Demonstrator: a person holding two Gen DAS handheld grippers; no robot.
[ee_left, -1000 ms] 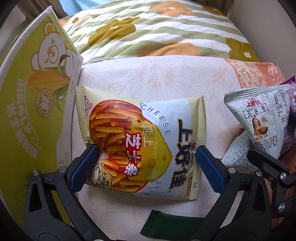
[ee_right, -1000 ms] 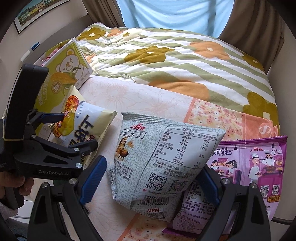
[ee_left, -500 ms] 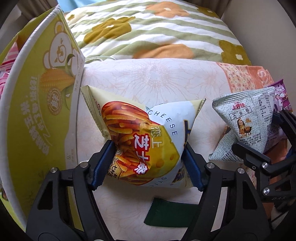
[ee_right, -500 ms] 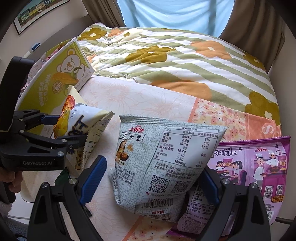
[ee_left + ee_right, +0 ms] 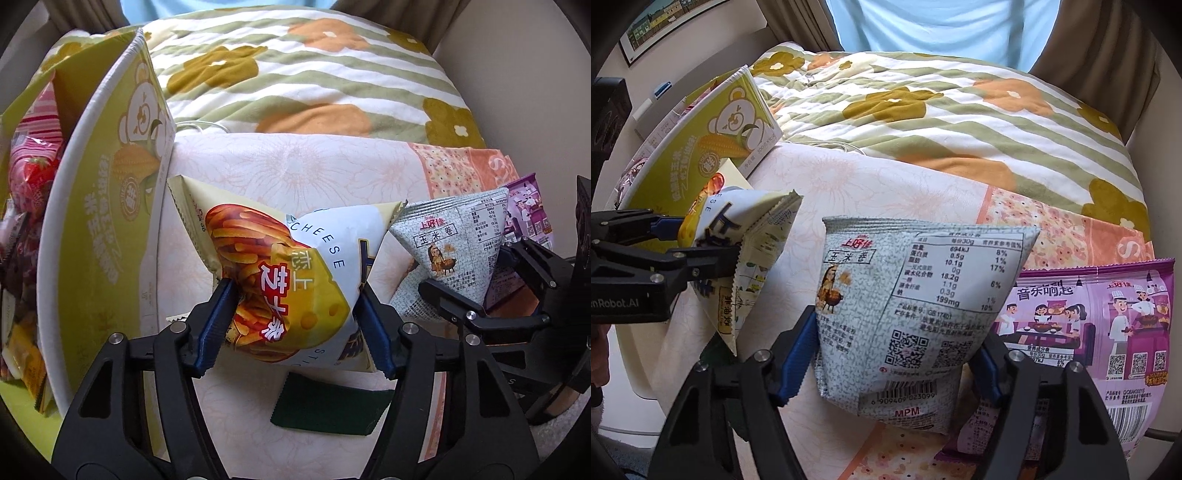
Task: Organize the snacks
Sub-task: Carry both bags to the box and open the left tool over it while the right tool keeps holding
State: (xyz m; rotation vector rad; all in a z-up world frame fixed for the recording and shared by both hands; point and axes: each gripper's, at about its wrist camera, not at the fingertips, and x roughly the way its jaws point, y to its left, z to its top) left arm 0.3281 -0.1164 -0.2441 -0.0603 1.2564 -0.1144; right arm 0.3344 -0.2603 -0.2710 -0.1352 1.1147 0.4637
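A bed's striped quilt (image 5: 314, 85) with orange and olive flowers fills the back of both views, and over its near part lies a pale peach floral cloth (image 5: 295, 162) on which the snacks sit. At the left edge stands a large yellow-green carton (image 5: 110, 206) printed with a bear and a corn cob (open at the top, with pink strawberry-print packets (image 5: 31, 173) inside). At the far right a purple snack bag (image 5: 1108, 325) lies flat on the cloth. The left gripper (image 5: 295, 325) has just been closing, and its blue pads now squeeze the cheese stick bag (image 5: 291, 273) from both sides, so the bag bulges and tilts with its upper corners raised off the cloth. Just beside it, the right gripper (image 5: 897, 354) has likewise been closing, and its pads are clamped on the lower half of the grey corn roll bag (image 5: 916, 295), held upright, partly over the purple one. A small dark green packet (image 5: 328, 406) lies on the cloth beneath the left gripper.
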